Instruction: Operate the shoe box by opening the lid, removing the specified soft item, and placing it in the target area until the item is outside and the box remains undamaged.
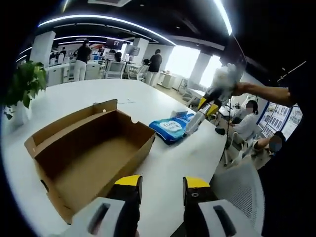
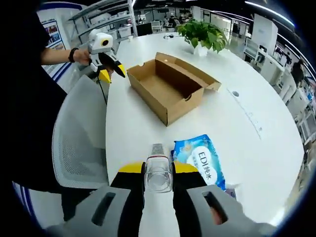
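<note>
— Two claws in play; how do they stand?

— In the left gripper view, the left claw [image 1: 162, 187] hangs over the white tabletop [image 1: 89, 94] with its yellow-tipped jaws apart and nothing between them. In the right gripper view, the right claw [image 2: 158, 173] is clamped on a small clear bottle [image 2: 158, 173].

— And the shoe box?

— It sits open on the tabletop, brown cardboard [image 1: 94, 153], lid folded back, nothing visible inside.

— The soft item?

— A blue pack of wipes [image 2: 201, 160] lies flat on the tabletop, outside the box and well apart from it, just beside the right claw's bottle.

— Anything else?

— A potted plant [image 2: 202, 34] stands beyond the box, and a mesh chair [image 2: 79, 133] is at the tabletop's edge.
</note>
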